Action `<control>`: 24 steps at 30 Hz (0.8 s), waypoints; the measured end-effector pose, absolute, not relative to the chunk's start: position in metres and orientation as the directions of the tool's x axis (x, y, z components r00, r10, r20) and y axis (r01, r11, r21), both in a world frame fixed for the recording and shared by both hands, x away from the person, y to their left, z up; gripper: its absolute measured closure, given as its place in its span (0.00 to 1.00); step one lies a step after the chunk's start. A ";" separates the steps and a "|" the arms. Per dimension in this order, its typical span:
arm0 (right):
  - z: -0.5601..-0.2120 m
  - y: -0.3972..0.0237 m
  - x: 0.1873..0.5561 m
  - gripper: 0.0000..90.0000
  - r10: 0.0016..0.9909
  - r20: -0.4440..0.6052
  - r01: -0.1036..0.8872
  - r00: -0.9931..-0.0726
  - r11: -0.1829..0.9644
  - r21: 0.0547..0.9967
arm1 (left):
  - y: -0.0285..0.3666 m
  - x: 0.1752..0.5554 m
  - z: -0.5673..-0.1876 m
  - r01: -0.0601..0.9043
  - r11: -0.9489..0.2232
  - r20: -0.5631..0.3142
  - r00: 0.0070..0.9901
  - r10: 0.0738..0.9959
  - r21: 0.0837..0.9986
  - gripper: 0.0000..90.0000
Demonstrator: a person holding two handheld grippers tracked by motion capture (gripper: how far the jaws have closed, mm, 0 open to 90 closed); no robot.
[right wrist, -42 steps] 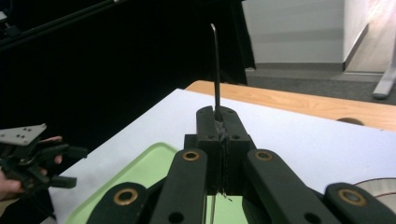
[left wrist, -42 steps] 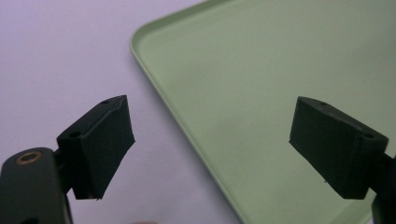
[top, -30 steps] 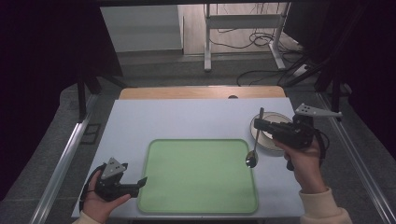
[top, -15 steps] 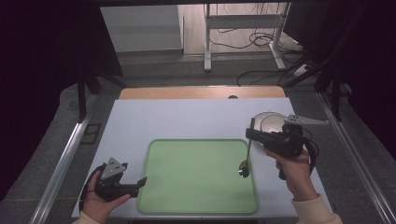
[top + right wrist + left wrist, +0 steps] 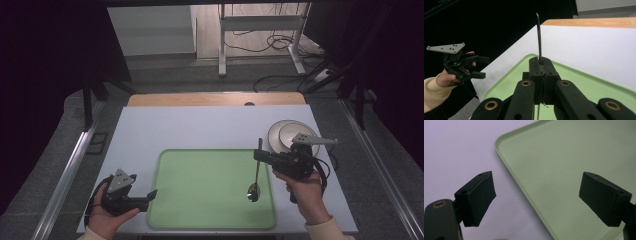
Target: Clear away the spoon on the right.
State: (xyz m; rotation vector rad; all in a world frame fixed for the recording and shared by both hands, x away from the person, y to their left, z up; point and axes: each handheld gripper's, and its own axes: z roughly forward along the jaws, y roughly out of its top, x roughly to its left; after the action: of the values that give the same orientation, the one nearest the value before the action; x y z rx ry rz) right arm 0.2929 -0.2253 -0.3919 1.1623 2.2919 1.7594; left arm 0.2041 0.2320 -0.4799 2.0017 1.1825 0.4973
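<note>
Right gripper (image 5: 261, 155) has carried the spoon (image 5: 255, 176) leftward and down since the earlier frames: it was over the white tabletop beside the bowl, and now the spoon hangs over the right part of the green tray (image 5: 200, 192), bowl end low near the tray surface. Jaws pressed together on the spoon's handle; in the right gripper view the handle (image 5: 539, 35) stands up out of the closed pads. Left gripper (image 5: 149, 195) unchanged in place, at the tray's near left corner, jaws spread with nothing between them; the left gripper view has one pad (image 5: 477, 195) over the white table and the other over the tray's rim (image 5: 524, 182).

Surface: white tabletop (image 5: 200, 127), matte, with a wooden strip (image 5: 215, 98) along its far edge. Tray sits centred toward the near side, bare, raised rim, rounded corners. Pale bowl (image 5: 287, 132) stands on the table just beyond the right hand, apart from the tray.

Room: grey floor beyond the table, a metal stand (image 5: 260, 30) with loose cables (image 5: 280, 47) at the back. Both sides are dark. Metal rails (image 5: 70, 165) run along the table's left and right.
</note>
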 end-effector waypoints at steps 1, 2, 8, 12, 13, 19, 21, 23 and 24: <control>-0.392 -0.225 0.293 0.98 0.565 0.402 0.534 -0.721 0.083 0.841 | 0.232 0.204 -0.480 0.576 -0.297 -0.041 0.499 0.866 0.761 0.15; -0.395 -0.223 0.292 0.98 0.567 0.407 0.544 -0.717 0.089 0.834 | 0.232 0.204 -0.480 0.576 -0.297 -0.040 0.499 0.866 0.761 0.15; -0.409 -0.216 0.293 0.98 0.605 0.411 0.589 -0.682 0.120 0.800 | 0.232 0.204 -0.479 0.577 -0.300 -0.038 0.499 0.866 0.760 0.15; -0.415 -0.214 0.293 0.98 0.613 0.424 0.610 -0.667 0.122 0.783 | 0.233 0.204 -0.479 0.578 -0.300 -0.039 0.499 0.866 0.759 0.15; -0.417 -0.214 0.293 0.98 0.614 0.428 0.617 -0.663 0.125 0.777 | 0.233 0.205 -0.480 0.579 -0.300 -0.039 0.500 0.865 0.758 0.15; -0.428 -0.210 0.295 0.98 0.629 0.446 0.657 -0.637 0.141 0.740 | 0.233 0.204 -0.479 0.578 -0.299 -0.041 0.501 0.865 0.759 0.15; -0.433 -0.208 0.296 0.97 0.648 0.437 0.670 -0.624 0.156 0.726 | 0.233 0.204 -0.479 0.577 -0.298 -0.041 0.500 0.865 0.760 0.15; -0.437 -0.206 0.298 0.97 0.665 0.431 0.685 -0.610 0.169 0.709 | 0.233 0.204 -0.479 0.577 -0.298 -0.041 0.500 0.865 0.760 0.15; -0.443 -0.205 0.300 0.97 0.681 0.421 0.695 -0.599 0.182 0.695 | 0.233 0.204 -0.479 0.577 -0.299 -0.041 0.501 0.865 0.760 0.15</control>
State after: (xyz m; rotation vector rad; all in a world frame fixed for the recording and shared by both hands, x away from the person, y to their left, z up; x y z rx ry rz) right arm 0.3001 -0.2053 -0.4430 1.4132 2.4268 1.4428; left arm 0.2043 0.2331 -0.4792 2.0053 1.1810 0.4950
